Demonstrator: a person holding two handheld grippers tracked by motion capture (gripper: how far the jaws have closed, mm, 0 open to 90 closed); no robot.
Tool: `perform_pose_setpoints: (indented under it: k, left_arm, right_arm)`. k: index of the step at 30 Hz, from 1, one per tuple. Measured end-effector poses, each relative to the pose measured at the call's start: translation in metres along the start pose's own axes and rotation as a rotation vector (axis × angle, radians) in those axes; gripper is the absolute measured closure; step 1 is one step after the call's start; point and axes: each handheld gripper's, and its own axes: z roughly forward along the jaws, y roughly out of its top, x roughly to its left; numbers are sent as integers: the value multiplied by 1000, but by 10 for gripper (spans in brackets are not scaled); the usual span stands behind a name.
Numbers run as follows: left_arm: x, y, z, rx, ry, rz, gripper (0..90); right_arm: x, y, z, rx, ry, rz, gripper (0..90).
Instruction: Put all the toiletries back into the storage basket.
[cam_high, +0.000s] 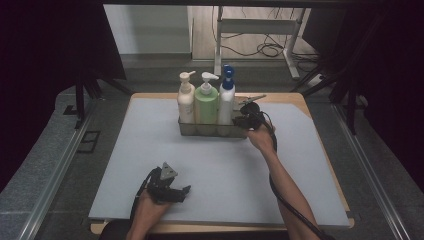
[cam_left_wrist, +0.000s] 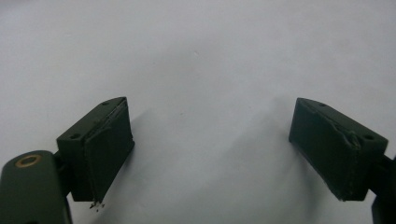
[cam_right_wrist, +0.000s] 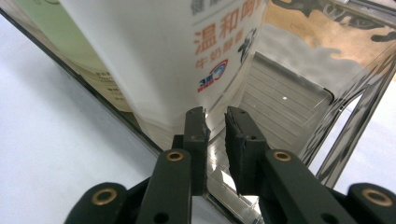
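A clear rectangular tray stands at the back of the mat and holds three pump bottles: a cream one, a green one and a white one with a blue pump. My right gripper is at the tray's right end. In the right gripper view its jaws straddle the tray's clear wall with a narrow gap, the pads not visibly pressing on it; the white bottle stands just behind. My left gripper rests near the front edge, its jaws wide open over bare mat.
A pale grey mat covers a wooden tabletop. Metal rails run along both sides of the table. A white desk frame and cables lie on the floor beyond the far edge.
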Motion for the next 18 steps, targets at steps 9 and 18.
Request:
perform_pose_setpoints:
  k: [9,18]
  left_arm:
    - [0,0,0,0,0,0,129]
    - [0,0,0,1,0,1,129]
  right_arm:
    - [1,1,-11,-20,-17,-33,673]
    - [-1,1,-25,-58,-17,-17,546]
